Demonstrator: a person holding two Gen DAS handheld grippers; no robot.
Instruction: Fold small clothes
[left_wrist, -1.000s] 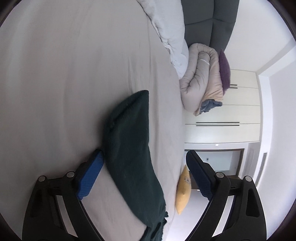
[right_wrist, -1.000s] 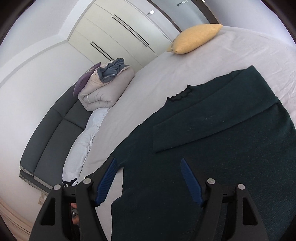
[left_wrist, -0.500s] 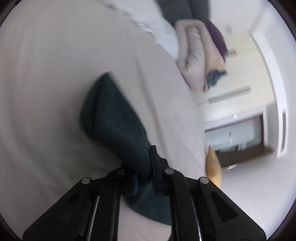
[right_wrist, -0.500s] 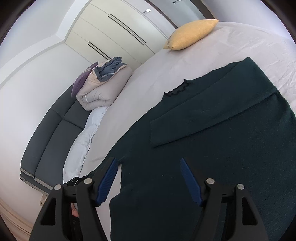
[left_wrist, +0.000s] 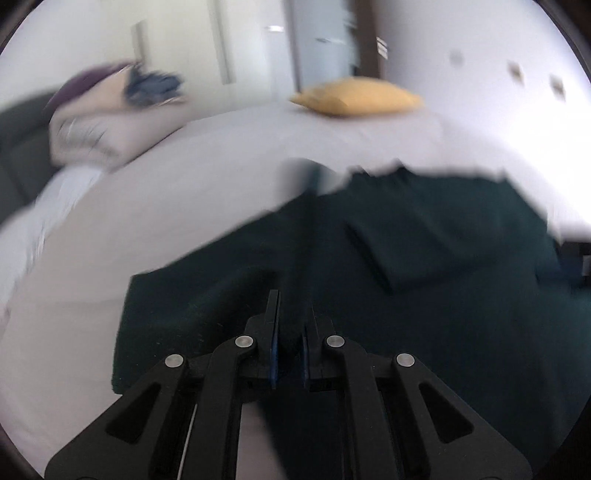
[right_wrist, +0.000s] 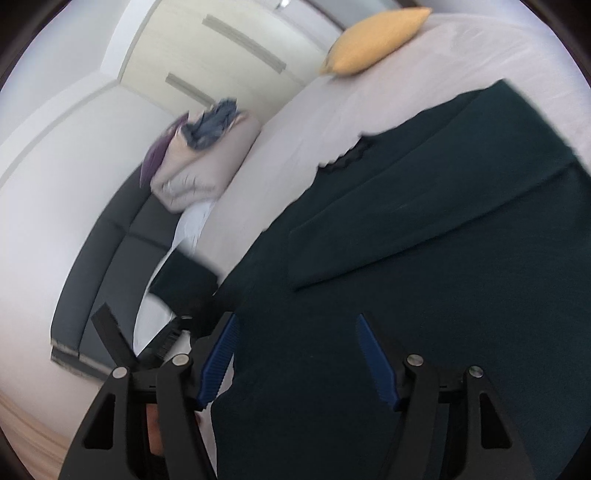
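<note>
Pale sheeted bed (right_wrist: 295, 125), yellow pillow (right_wrist: 376, 40) near its far edge, rolled beige duvet (right_wrist: 199, 177) topped by purple cushion (right_wrist: 157, 157) and blue cloth (right_wrist: 212, 123), dark padded headboard (right_wrist: 107, 266), cream wardrobe doors (right_wrist: 207, 55)

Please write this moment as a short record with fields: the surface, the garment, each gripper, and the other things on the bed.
surface: bed with pale grey sheet
garment: dark green knitted top, spread on the sheet, one sleeve folded across its body
left gripper: shut on dark green fabric of the top
right gripper: jaws closing, over the top's near edge, pads not pressing it
other things: yellow cushion; rolled beige duvet
picture quality: left view blurred
</note>
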